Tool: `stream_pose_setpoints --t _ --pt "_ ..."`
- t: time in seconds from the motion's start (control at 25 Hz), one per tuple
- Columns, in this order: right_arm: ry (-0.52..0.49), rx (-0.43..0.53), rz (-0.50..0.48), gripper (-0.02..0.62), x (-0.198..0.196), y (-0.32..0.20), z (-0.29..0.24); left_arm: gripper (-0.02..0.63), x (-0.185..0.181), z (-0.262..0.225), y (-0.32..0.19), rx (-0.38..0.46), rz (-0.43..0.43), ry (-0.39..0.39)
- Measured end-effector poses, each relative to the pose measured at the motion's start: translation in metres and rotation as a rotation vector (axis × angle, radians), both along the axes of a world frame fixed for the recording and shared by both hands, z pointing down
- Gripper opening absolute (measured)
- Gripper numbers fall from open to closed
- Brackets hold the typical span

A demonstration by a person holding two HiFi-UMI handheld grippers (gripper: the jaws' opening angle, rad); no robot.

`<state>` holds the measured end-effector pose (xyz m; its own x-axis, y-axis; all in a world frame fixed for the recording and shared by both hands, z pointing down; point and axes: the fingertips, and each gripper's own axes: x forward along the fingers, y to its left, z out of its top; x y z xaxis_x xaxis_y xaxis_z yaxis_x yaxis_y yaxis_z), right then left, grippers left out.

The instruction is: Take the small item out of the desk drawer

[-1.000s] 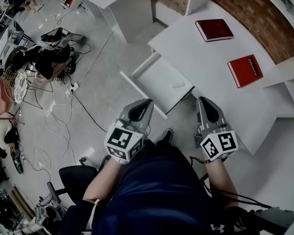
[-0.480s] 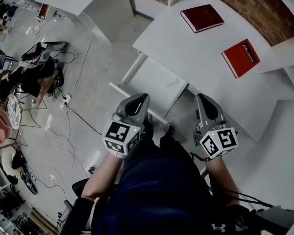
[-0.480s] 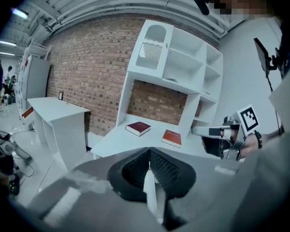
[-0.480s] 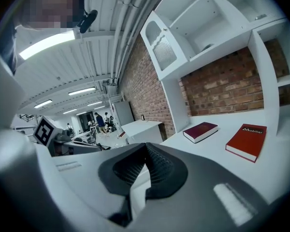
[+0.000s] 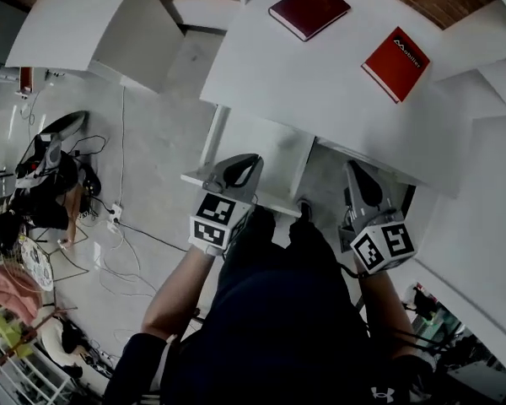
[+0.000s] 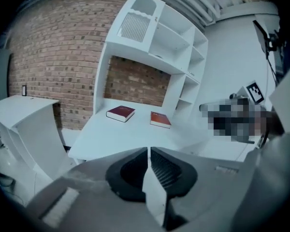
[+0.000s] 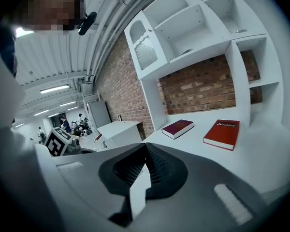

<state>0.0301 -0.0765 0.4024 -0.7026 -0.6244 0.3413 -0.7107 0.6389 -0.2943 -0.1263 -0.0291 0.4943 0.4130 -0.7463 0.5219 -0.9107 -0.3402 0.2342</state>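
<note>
The white desk (image 5: 320, 83) has its drawer (image 5: 278, 199) pulled out toward me. I cannot make out the small item inside it. My left gripper (image 5: 251, 159) hangs over the drawer's front edge. Its jaws have just been opening and stand a narrow slit apart in the left gripper view (image 6: 149, 151), with nothing between them. My right gripper (image 5: 351, 167) is to the right of the drawer, under the desk's front edge. It is shut and empty in the right gripper view (image 7: 146, 146).
A dark red book (image 5: 309, 8) and a red book (image 5: 396, 51) lie on the desk. A white shelf unit (image 6: 154, 42) stands at the back of it. A white cabinet (image 5: 93, 24) is at the left, with cables and gear (image 5: 51, 175) on the floor.
Both grippers have come closer to the desk and sunk. The left one went further and now hangs over the drawer's front edge. The head view has swung toward the desk.
</note>
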Motion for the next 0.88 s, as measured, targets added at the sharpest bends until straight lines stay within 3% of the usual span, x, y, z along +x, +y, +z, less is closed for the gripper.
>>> stream_pose_setpoints --t 0.16,0.36,0.64,0.88 --pt "0.034 -0.016 0.121 0.002 0.032 0.003 0.007 0.025 0.019 0.035 -0.017 -0.04 0.154 -0.067" --pt "0.035 -0.067 0.189 0.002 0.061 0.004 0.026 0.042 0.037 0.097 -0.035 -0.146 0.28 -0.174" --pt "0.013 -0.116 0.239 0.003 0.088 0.002 0.047 0.131 0.05 0.185 -0.052 -0.33 0.329 -0.247" --pt "0.01 -0.174 0.272 0.003 0.109 0.005 0.068 0.155 0.058 0.257 -0.056 -0.461 0.331 -0.281"
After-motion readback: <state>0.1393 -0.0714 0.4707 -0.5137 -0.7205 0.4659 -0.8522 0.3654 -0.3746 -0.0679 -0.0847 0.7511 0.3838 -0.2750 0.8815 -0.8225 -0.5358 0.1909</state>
